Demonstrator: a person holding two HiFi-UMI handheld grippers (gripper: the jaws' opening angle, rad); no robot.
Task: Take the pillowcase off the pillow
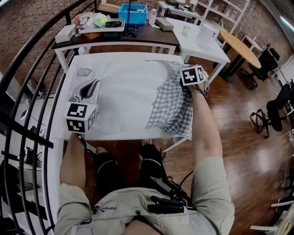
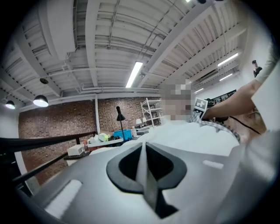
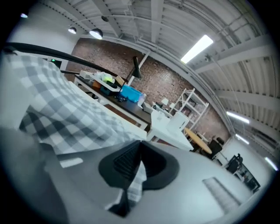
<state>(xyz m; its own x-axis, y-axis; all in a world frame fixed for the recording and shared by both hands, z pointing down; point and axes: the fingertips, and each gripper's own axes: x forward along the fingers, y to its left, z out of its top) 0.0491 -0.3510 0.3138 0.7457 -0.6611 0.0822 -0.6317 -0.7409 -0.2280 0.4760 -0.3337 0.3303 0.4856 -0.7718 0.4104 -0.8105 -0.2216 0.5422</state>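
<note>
A white pillow (image 1: 119, 96) lies across the white table (image 1: 138, 135). Its grey checked pillowcase (image 1: 172, 108) is bunched over the pillow's right end and hangs over the front edge. My left gripper (image 1: 89, 87) is at the pillow's left end, shut on a fold of white pillow fabric (image 2: 142, 175); the left gripper view shows its jaws (image 2: 144, 151) pinching that fold. My right gripper (image 1: 186, 68) is at the far right end, shut on the checked pillowcase; a strip of checked cloth (image 3: 136, 186) sits between its jaws (image 3: 139, 151).
A small clear packet (image 1: 84, 72) lies at the table's far left corner. Behind stand a dark desk with a blue bin (image 1: 133, 13), a white table (image 1: 202, 43) and a round wooden table (image 1: 239, 46). A black railing (image 1: 27, 92) runs along the left; chairs (image 1: 275, 110) stand right.
</note>
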